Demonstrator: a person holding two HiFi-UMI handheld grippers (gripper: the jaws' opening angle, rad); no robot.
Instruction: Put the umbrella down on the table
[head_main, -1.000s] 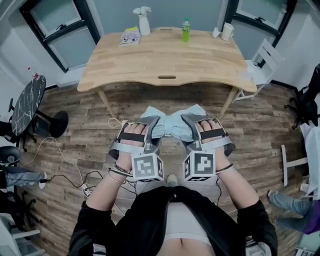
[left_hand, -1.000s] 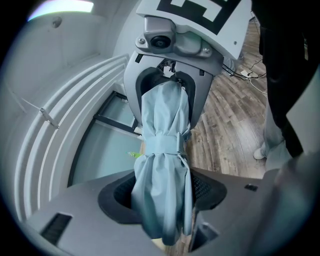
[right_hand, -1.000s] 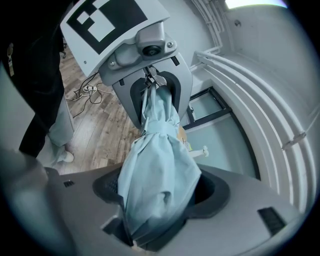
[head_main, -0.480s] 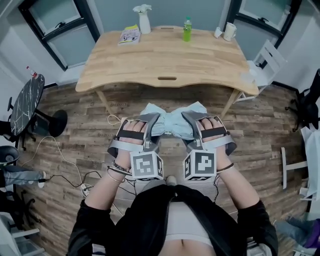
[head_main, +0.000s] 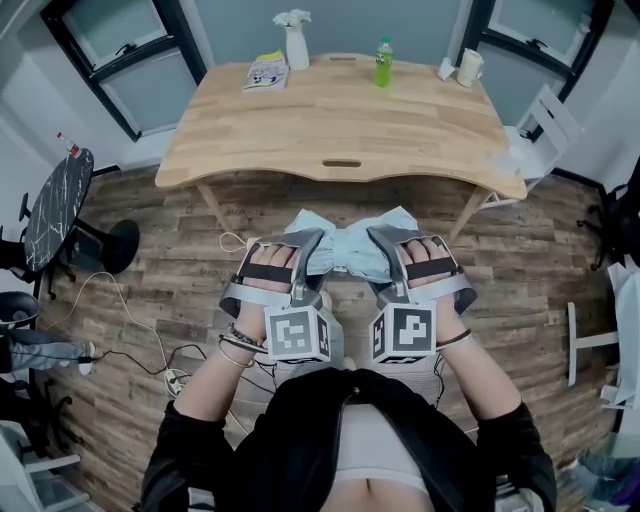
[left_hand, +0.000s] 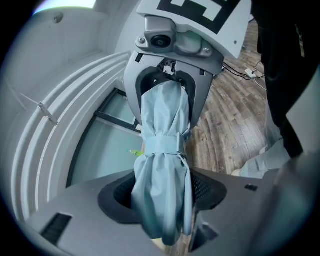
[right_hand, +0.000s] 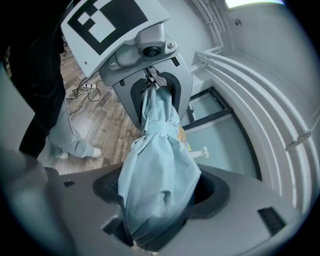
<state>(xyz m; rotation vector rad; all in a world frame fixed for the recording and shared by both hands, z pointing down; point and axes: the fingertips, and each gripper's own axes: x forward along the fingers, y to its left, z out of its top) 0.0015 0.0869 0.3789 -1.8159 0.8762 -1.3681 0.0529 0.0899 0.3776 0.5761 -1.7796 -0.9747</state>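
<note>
A folded light-blue umbrella (head_main: 350, 248), tied with a strap, hangs level in the air over the wooden floor, short of the wooden table (head_main: 340, 120). My left gripper (head_main: 305, 255) is shut on its left end and my right gripper (head_main: 386, 252) on its right end. In the left gripper view the umbrella fabric (left_hand: 162, 165) fills the space between the left gripper's (left_hand: 162, 202) jaws and runs on to the right gripper (left_hand: 172, 60). The right gripper view shows the same from the other end: the fabric (right_hand: 157, 170) clamped in the right gripper (right_hand: 160, 197), with the left gripper (right_hand: 145, 65) beyond.
On the table's far edge stand a white spray bottle (head_main: 296, 42), a green bottle (head_main: 383, 61), a mug (head_main: 468, 67) and a booklet (head_main: 264, 72). A white chair (head_main: 545, 120) is at the table's right, a round dark table (head_main: 55, 205) at the left. Cables (head_main: 150, 350) lie on the floor.
Both grippers and the umbrella sit slightly lower and further right in the head view. The hold on the umbrella is unchanged.
</note>
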